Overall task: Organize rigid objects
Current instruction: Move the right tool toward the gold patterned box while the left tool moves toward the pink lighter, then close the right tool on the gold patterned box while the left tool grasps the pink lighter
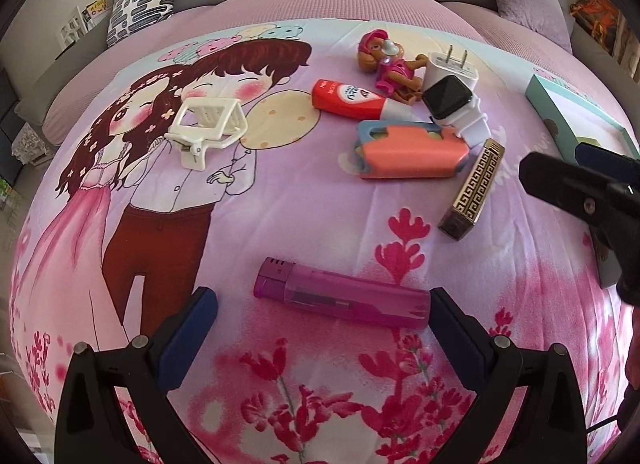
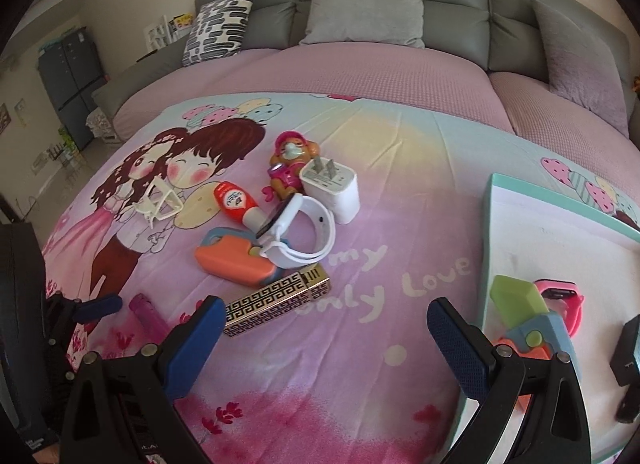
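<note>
two open tools; lighter between left pads.

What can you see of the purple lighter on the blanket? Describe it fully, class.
The purple lighter is see-through plastic with an opaque, vented purple cap at its left end. It lies flat on its side on the printed blanket, just ahead of the open left gripper. Its right end sits next to that gripper's right finger; contact is unclear.

Plastic and metal on soft cloth
Translucent glossy purple lighter; shiny patterned gold lighter — matt printed blanket.
</note>
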A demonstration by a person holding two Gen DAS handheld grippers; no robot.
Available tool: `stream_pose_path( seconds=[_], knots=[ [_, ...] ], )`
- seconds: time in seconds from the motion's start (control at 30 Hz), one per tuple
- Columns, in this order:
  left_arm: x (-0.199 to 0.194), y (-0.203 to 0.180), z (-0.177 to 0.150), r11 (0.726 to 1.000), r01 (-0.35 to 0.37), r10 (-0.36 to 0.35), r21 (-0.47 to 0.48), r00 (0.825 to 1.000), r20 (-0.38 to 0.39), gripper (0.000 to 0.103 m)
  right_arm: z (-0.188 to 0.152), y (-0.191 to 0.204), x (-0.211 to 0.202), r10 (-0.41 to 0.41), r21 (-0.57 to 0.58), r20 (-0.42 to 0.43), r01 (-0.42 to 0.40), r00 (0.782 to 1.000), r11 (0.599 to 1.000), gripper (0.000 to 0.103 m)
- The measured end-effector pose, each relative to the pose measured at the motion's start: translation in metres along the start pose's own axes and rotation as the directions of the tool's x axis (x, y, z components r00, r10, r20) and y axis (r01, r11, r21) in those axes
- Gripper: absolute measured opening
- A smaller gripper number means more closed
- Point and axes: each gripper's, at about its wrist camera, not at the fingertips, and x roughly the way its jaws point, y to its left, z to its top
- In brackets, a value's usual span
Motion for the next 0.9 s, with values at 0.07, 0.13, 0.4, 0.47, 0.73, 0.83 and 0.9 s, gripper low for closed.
stream_pose_path(
  seconds=[0.07,0.13,0.4,0.47,0.73,0.83,0.9],
  knots=[
    [0.002,0.007,0.001,1.0,-0.004,0.004,-0.021,1.0,0.005,0.103,-0.001,0.005,0.005,0.023,-0.034,-0.003,-0.023,1.0,0.999,0.102],
    [0.004,0.012,0.001,0.999,-0.003,0.004,-0.037,1.0,0.012,0.103,-0.001,0.008,0.011,0.043,-0.048,-0.013,-0.044,0.999,0.998,0.102],
    [0.007,0.026,0.004,0.997,-0.013,0.017,-0.082,0.999,0.046,0.103,-0.001,0.014,0.031,0.069,-0.082,-0.058,-0.074,0.996,0.994,0.102],
    [0.01,0.029,0.005,0.996,-0.009,0.014,-0.094,0.999,0.049,0.103,-0.002,0.015,0.035,0.071,-0.095,-0.068,-0.078,0.995,0.992,0.102],
    [0.011,0.038,0.006,0.993,-0.015,0.02,-0.115,0.999,0.045,0.103,-0.003,0.018,0.048,0.07,-0.109,-0.1,-0.081,0.993,0.991,0.102],
    [0.011,0.04,0.006,0.992,-0.02,0.025,-0.124,0.999,0.043,0.103,-0.002,0.019,0.05,0.062,-0.122,-0.1,-0.074,0.993,0.99,0.102],
    [0.012,0.042,0.006,0.992,-0.022,0.027,-0.128,0.999,0.041,0.103,-0.002,0.02,0.051,0.058,-0.123,-0.099,-0.07,0.993,0.99,0.102]
  ],
)
